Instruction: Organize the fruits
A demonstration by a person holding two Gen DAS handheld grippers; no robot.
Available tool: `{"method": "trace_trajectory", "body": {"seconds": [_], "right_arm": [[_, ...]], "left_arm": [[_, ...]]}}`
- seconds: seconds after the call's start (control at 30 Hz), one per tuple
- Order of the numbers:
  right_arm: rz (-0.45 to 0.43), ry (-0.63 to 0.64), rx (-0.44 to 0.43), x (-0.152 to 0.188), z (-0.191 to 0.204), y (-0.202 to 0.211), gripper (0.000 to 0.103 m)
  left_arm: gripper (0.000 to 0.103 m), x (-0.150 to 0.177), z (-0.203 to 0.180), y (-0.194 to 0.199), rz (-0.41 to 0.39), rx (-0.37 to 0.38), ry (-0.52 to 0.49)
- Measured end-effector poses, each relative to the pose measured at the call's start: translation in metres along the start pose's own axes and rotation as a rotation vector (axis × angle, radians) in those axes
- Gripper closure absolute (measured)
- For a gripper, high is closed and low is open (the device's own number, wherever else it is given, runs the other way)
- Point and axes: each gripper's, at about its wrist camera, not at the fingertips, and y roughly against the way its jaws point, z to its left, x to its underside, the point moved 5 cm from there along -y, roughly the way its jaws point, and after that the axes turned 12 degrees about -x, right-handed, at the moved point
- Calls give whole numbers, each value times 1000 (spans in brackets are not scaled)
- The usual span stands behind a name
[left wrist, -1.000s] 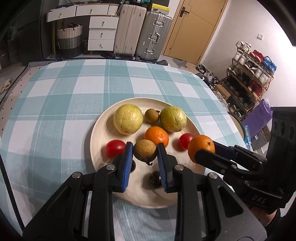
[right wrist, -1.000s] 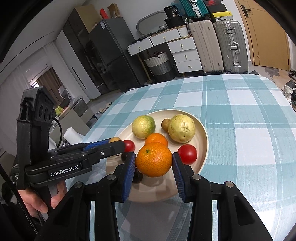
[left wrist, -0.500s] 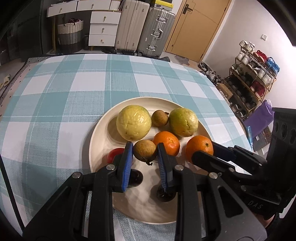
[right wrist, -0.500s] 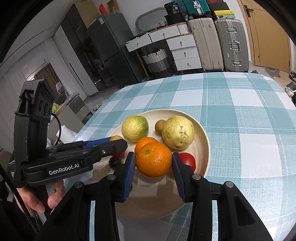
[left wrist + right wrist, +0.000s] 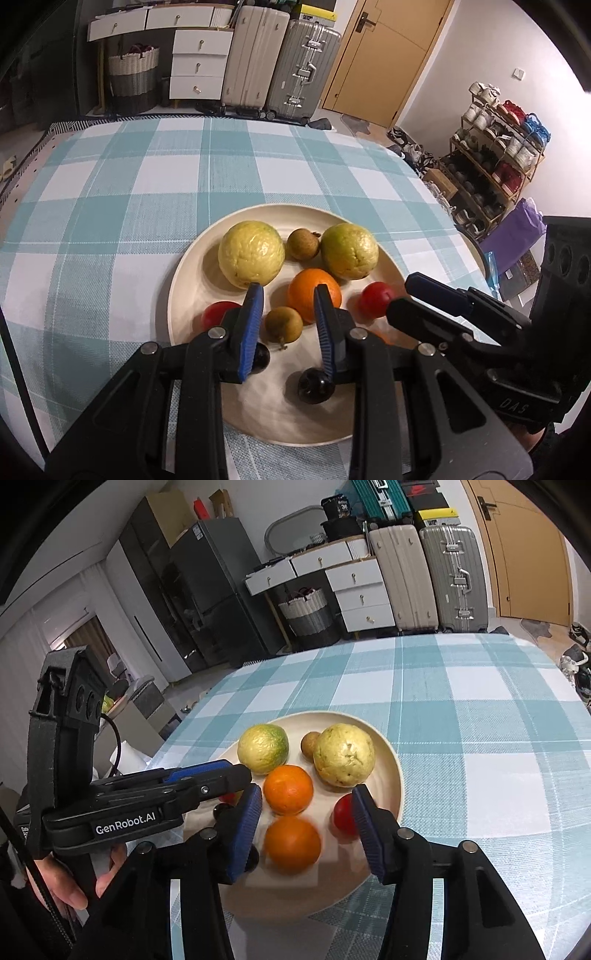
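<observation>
Opening over the plate [image 5: 397,771], the right gripper [image 5: 306,823] has an orange [image 5: 292,843] lying loose between its jaws, while the left gripper [image 5: 288,319] looks nearly shut around a small brown fruit [image 5: 283,324].

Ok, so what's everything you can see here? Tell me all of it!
plate: one, cream, on the tablecloth
tablecloth: one, teal and white checks
guavas: two, yellow-green, plate's far side
oranges: two, orange, plate's middle
tomatoes: two, red, either side
brown fruits: two, small, one far, one near
dark berries: two, near side
suitcases: two, beige and silver, background
left gripper: black, blue pads, shut
right gripper: black, blue pads, jaws opening around the nearer orange, not touching
</observation>
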Motion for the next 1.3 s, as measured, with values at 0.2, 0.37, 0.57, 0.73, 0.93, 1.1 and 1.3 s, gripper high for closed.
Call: {"method": "trace_trajectory", "body": {"seconds": [0.2,0.37,0.57,0.73,0.93,1.1,1.3], "right_arm": [[-45,14,5,-6,7,18,51],[-76,28,12,-8,17,33,51],[-127,63,22,-9,35,54,38],[-178,93,19,-10,53,74,25],[-229,114,23,-5,70,94,13],[-256,120,37,1,77,106,6],[-290,144,34,9,88,121,3]], "left_arm": [[79,-1,2,18,-28,-3,14],[79,1,2,40,-69,-17,16],[72,8,1,69,-109,-46,22],[46,22,3,94,-171,-104,46],[24,35,2,121,-210,-137,49],[21,44,1,149,-279,-219,25],[1,50,7,169,-321,-245,47]]}}
